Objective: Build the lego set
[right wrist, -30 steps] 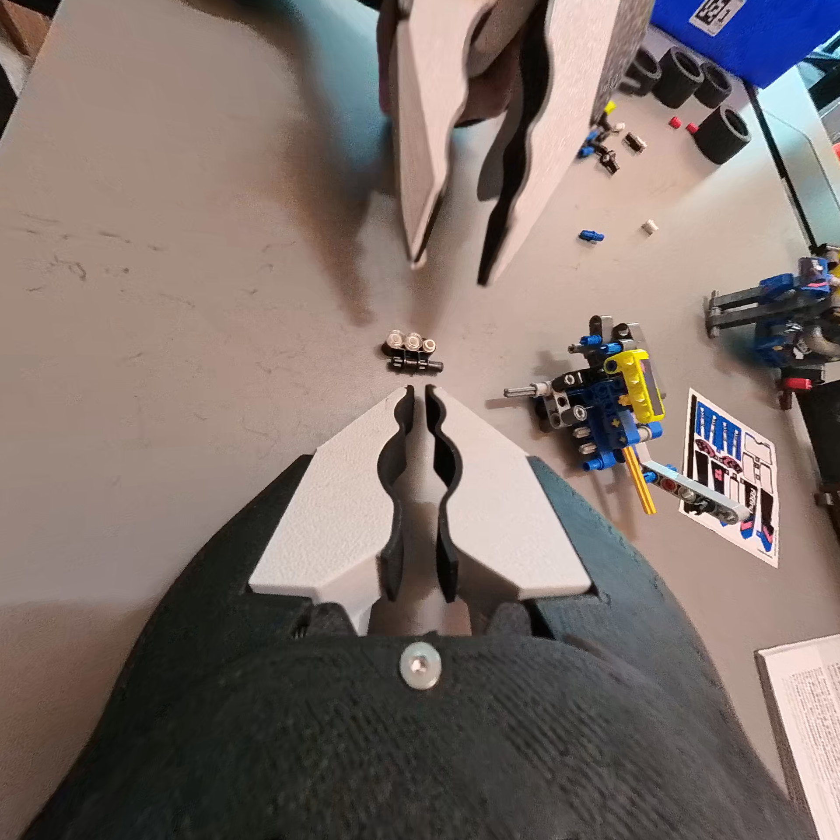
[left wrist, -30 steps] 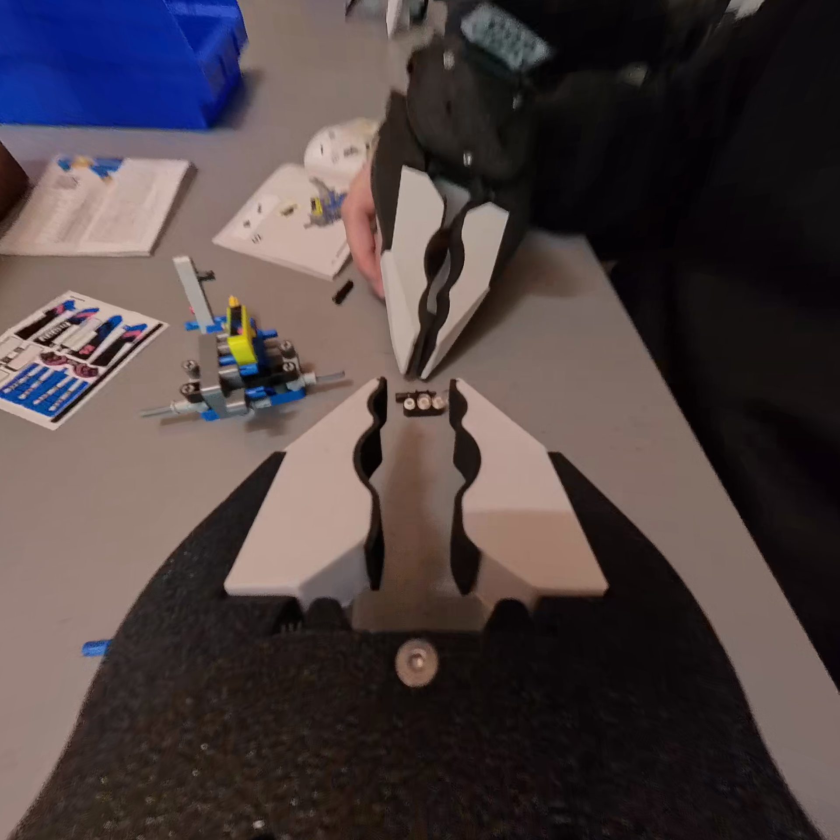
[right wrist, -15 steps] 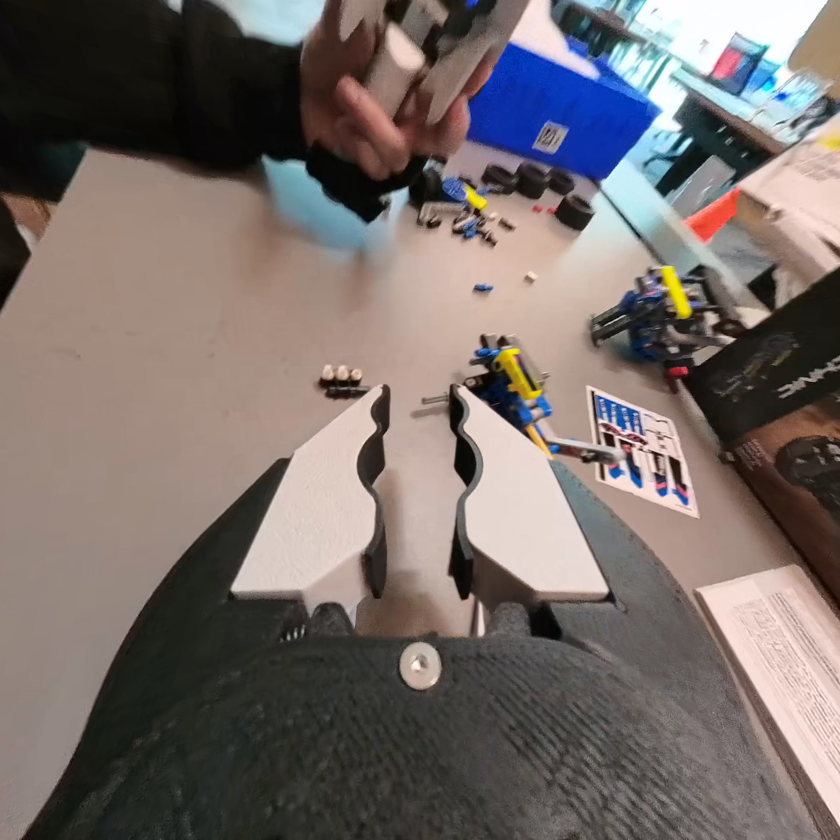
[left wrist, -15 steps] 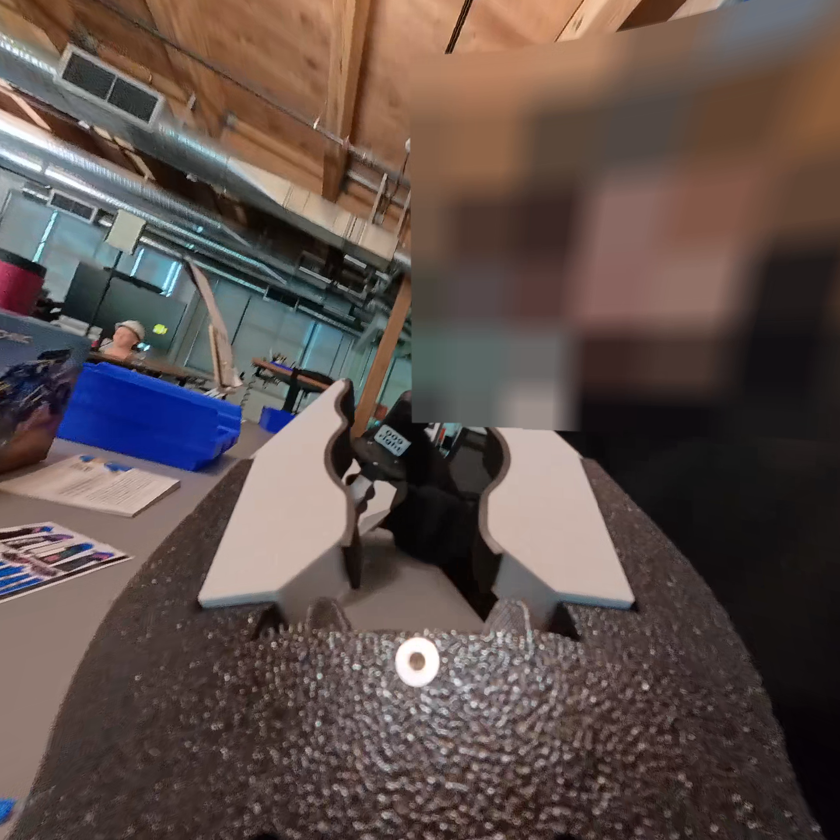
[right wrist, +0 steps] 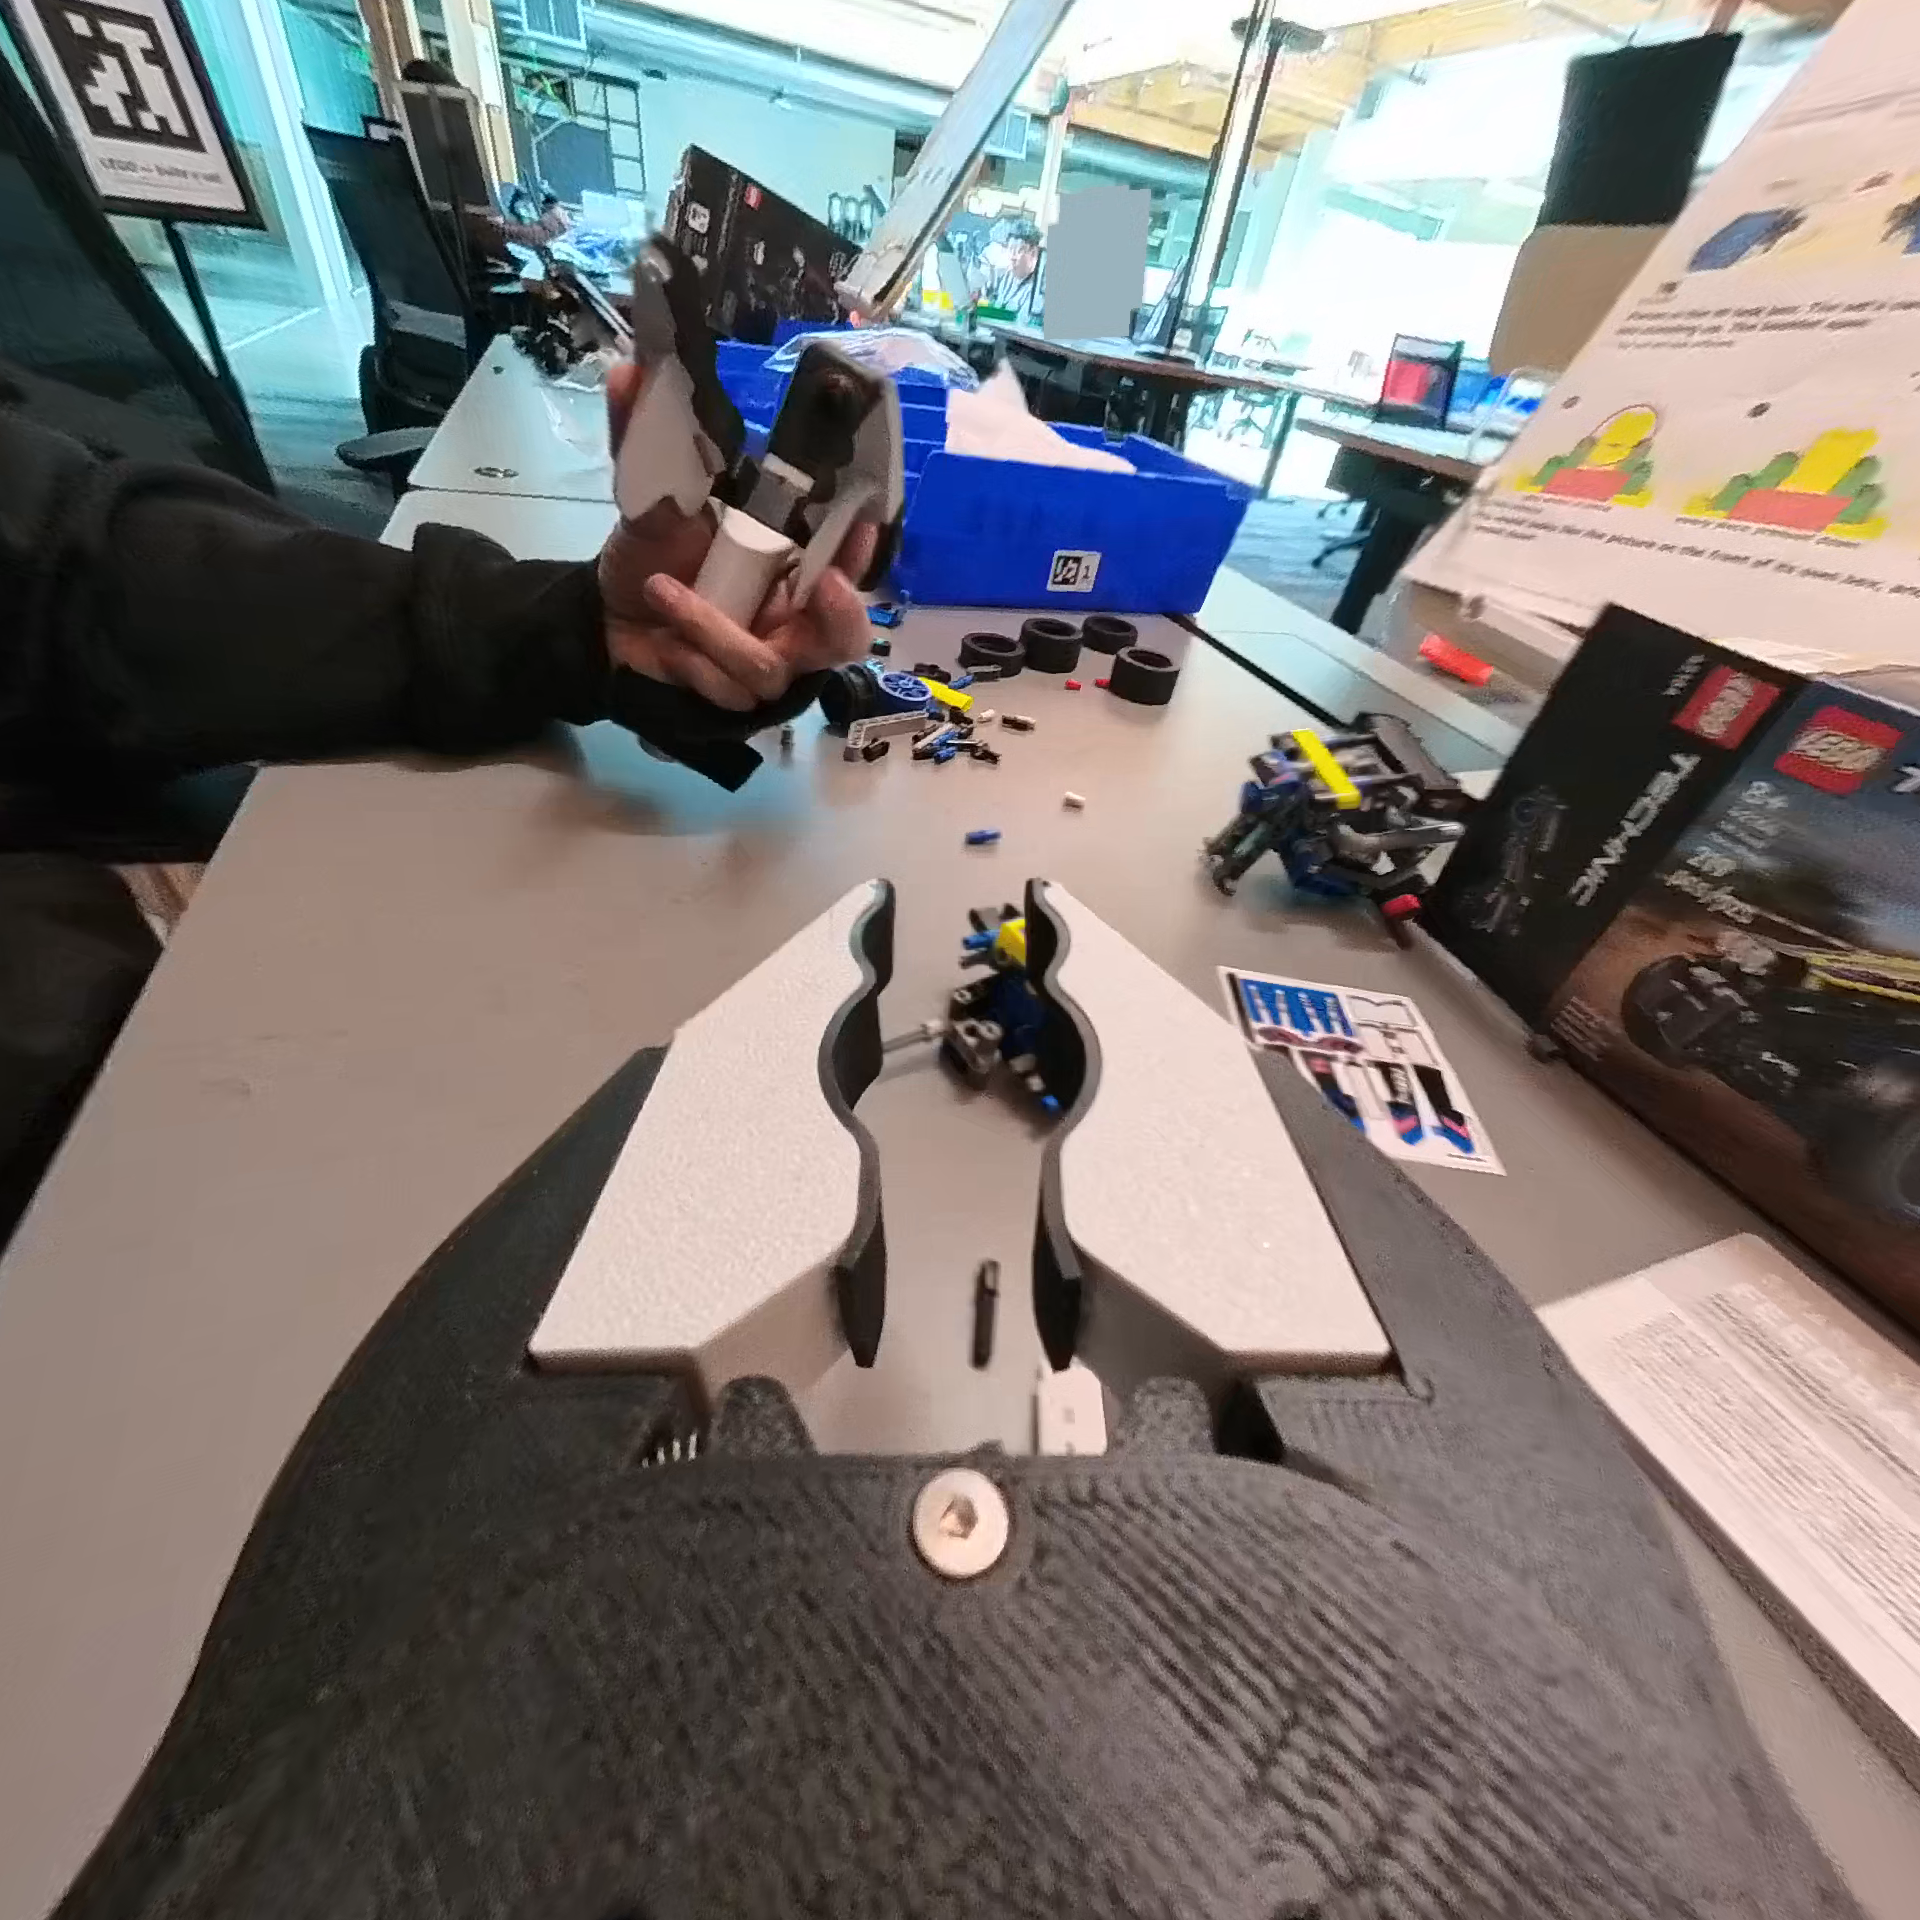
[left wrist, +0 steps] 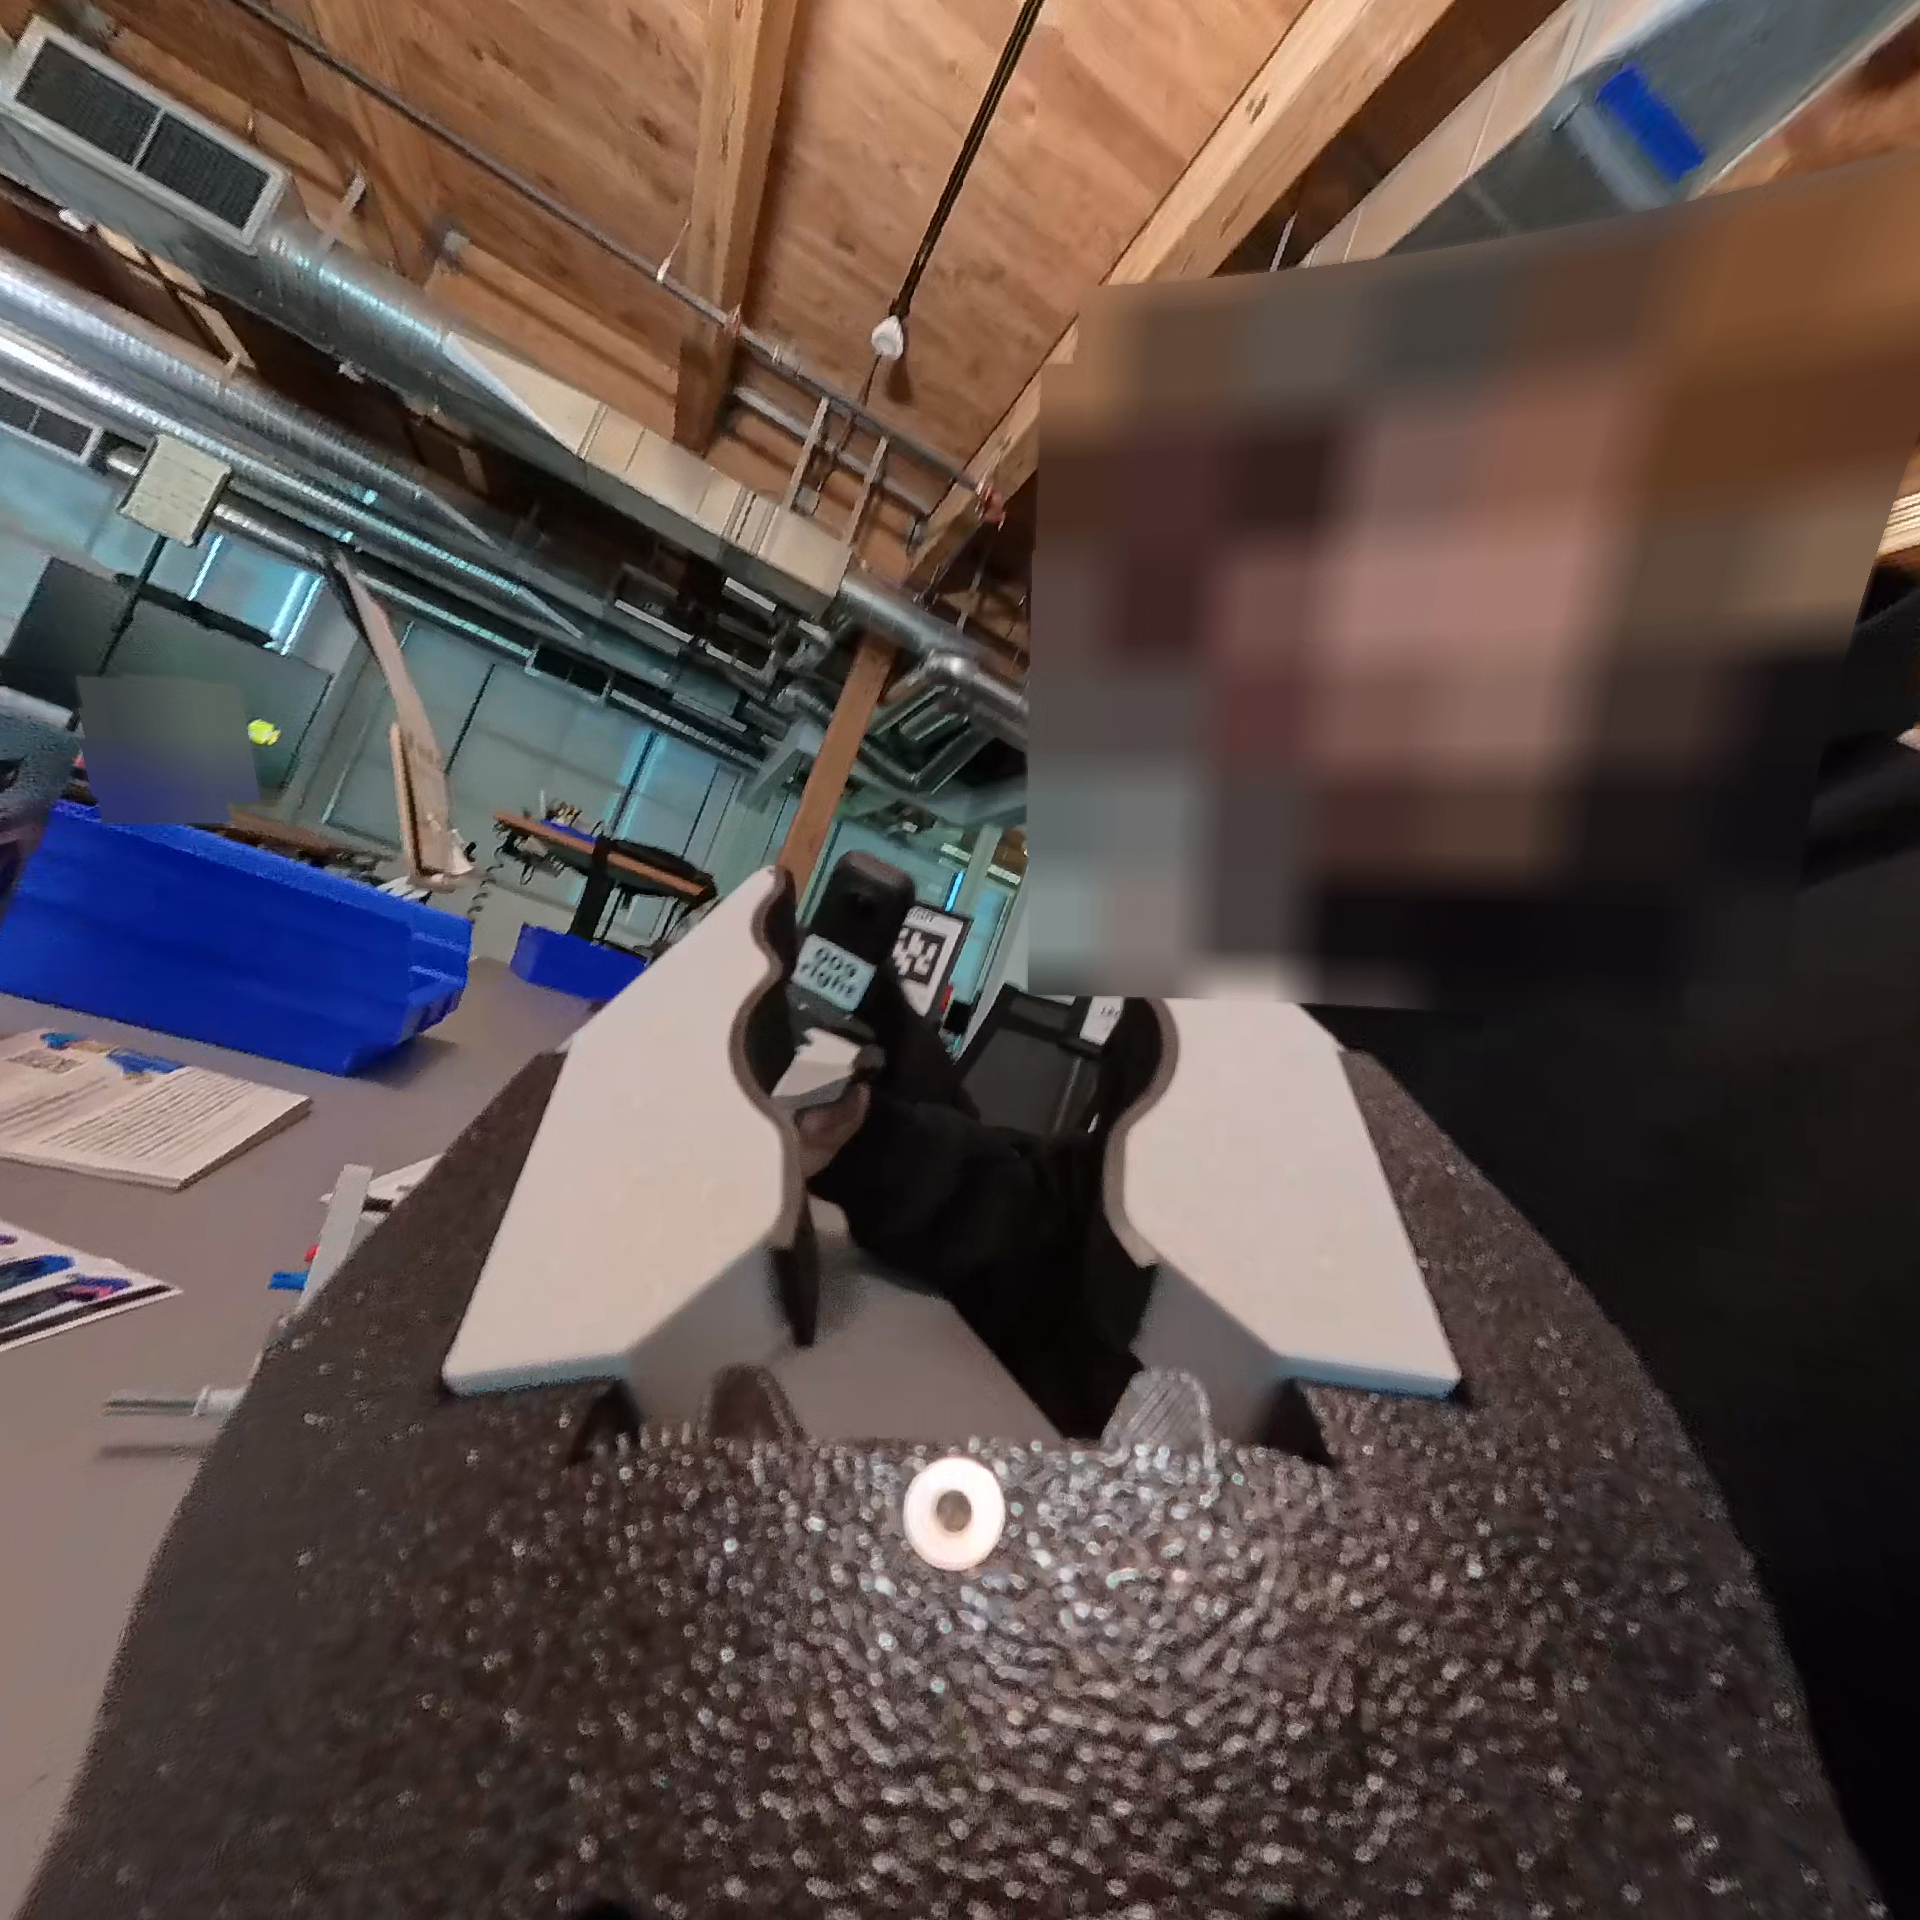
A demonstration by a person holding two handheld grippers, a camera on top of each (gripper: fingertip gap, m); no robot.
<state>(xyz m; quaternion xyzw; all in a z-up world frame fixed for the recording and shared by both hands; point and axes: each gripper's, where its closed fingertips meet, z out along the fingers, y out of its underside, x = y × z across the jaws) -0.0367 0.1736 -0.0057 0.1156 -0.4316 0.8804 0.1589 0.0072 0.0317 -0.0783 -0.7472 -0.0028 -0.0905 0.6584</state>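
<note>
My right gripper [right wrist: 958, 899] is open and low over the grey table [right wrist: 468, 987]. The small blue, yellow and grey lego assembly [right wrist: 997, 1023] lies on the table between its fingertips, with no visible contact. A small black pin [right wrist: 985, 1311] lies further back between the fingers. My left gripper [left wrist: 966, 966] is open and empty, raised off the table and tilted up toward the ceiling. In the right wrist view a hand [right wrist: 717, 623] holds the left gripper [right wrist: 748, 426] high at the far left.
A larger blue and black assembly [right wrist: 1330, 810], a sticker sheet [right wrist: 1361, 1060], the set's box [right wrist: 1714, 935] and a booklet [right wrist: 1766, 1455] lie to the right. Black tyres [right wrist: 1060, 644], loose parts [right wrist: 925, 727] and a blue bin [right wrist: 1060, 520] sit at the back. Across from one pair of fingers to the other is roughly 15 cm.
The left gripper rose from the black pin piece and tilted up to face the ceiling. The right gripper opened wider and moved right, so the small assembly now lies between its fingers.
</note>
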